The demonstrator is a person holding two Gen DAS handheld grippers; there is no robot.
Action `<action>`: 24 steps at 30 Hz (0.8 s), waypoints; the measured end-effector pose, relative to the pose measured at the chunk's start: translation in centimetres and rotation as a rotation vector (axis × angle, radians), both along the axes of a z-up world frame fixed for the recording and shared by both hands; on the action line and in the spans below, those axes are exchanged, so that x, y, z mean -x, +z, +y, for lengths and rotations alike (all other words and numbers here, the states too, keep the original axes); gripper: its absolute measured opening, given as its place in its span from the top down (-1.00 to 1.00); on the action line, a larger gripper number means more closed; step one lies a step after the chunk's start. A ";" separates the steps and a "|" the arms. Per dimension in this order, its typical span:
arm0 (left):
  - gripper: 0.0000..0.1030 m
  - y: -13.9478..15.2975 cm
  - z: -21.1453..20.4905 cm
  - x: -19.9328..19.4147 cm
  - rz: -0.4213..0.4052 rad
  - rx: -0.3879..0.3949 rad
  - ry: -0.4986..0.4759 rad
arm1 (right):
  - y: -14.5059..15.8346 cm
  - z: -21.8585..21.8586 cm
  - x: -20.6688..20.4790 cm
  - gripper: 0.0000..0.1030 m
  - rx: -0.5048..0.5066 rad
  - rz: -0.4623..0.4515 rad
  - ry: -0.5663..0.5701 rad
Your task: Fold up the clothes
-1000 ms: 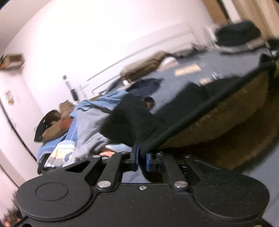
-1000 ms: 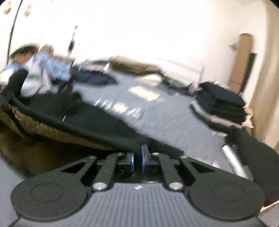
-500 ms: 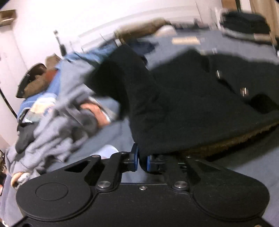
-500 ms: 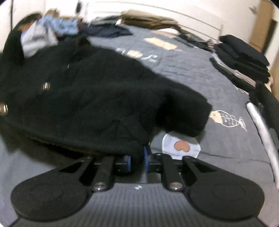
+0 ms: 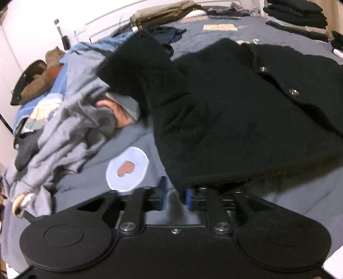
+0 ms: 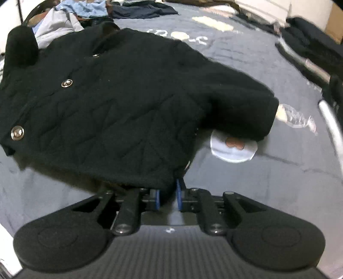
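Observation:
A black quilted jacket with metal snap buttons lies spread front-up on the grey-blue bedspread; it also fills the right wrist view. One sleeve stands up against the clothes pile, the other sleeve lies out to the right. My left gripper is at the jacket's hem corner, its jaws parted, the hem just past them. My right gripper sits at the other hem corner, its jaws also parted with the hem edge between them.
A heap of grey and blue clothes lies left of the jacket. Folded dark clothes are stacked at the far right, also in the right wrist view. Tan folded cloth lies by the far wall. A metal bar runs along the right.
Both grippers have lowered the jacket from hanging in the air onto the bed. Both pairs of jaws have gone from shut on the hem to parted.

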State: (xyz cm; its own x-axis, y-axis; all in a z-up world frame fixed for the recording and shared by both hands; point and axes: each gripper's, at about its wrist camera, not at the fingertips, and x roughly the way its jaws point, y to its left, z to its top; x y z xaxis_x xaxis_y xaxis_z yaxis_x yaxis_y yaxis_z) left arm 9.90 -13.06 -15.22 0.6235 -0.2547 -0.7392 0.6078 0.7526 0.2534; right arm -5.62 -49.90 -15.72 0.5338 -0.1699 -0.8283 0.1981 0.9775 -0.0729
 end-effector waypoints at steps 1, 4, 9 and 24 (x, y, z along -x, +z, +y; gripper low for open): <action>0.19 0.5 0.4 0.1 -0.012 -0.003 -0.002 | 0.2 0.1 0.1 0.50 0.009 0.005 0.012; -0.08 1.6 2.3 0.6 -0.042 0.000 0.001 | 2.4 -1.2 1.4 0.14 -0.001 -0.028 0.014; -0.09 5.0 4.2 1.1 -0.103 0.064 0.030 | 5.3 -2.8 3.5 -0.03 -0.027 -0.104 -0.007; -0.17 8.0 -1.5 0.9 0.016 0.448 -0.110 | 7.8 -2.7 -3.7 -0.07 -0.295 -0.360 -0.008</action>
